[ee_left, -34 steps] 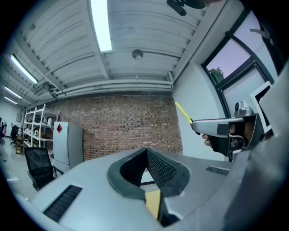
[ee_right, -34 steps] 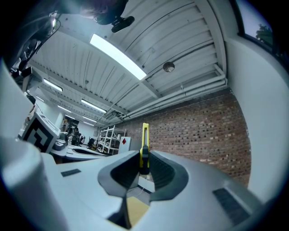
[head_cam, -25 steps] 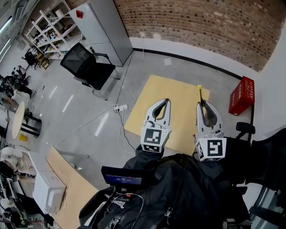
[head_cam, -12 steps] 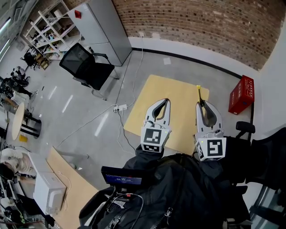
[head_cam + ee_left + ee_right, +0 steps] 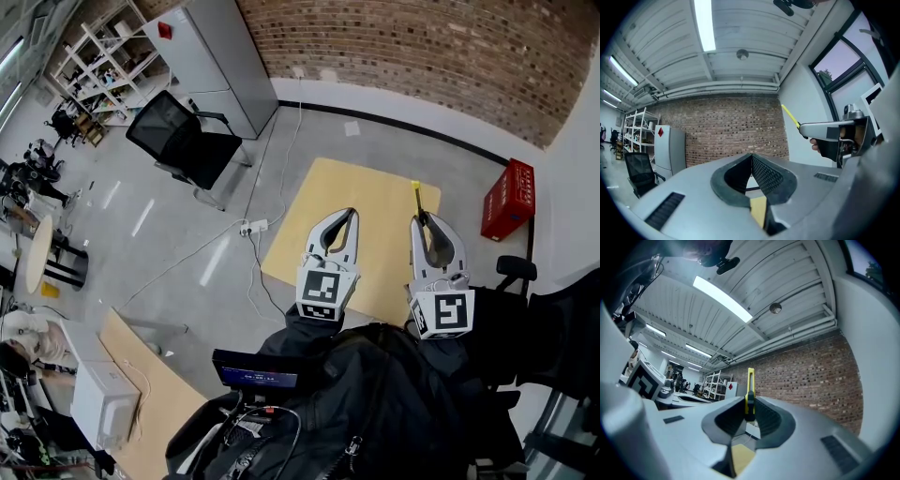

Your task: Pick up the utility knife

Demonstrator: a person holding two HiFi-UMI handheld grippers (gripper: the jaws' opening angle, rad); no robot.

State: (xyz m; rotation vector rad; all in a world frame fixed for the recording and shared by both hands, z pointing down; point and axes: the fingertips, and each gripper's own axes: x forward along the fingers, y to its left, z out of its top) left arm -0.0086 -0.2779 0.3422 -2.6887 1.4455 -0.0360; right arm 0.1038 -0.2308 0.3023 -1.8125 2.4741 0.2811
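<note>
Currently, utility knife [image 5: 749,380] is clamped between the jaws of the right gripper [image 5: 749,411]. Its yellow body stands upright in the right gripper view, and the black slider sits at the jaw tips. In the head view the knife [image 5: 417,195] is seen as a thin yellow strip sticking out past the right gripper [image 5: 422,218], right of frame centre, over the far right corner of the bench [image 5: 370,192].

Left gripper [image 5: 751,157] jaws are closed, pads meeting at the tips, and nothing is held between them. In the head view the left gripper [image 5: 349,214] is seen near frame centre over the bench, beside the right one but apart from it. From the left gripper view the right gripper [image 5: 834,133] is seen at right of frame with the knife [image 5: 789,114] angled up and to the left out of it.

Also logged:
- Red crate [image 5: 507,200] is on the floor at the right edge of the frame, beside the bench.
- Black office chair [image 5: 180,141] is at upper left.
- Grey cabinet [image 5: 214,58] stands behind the chair, against the brick wall [image 5: 422,47].
</note>
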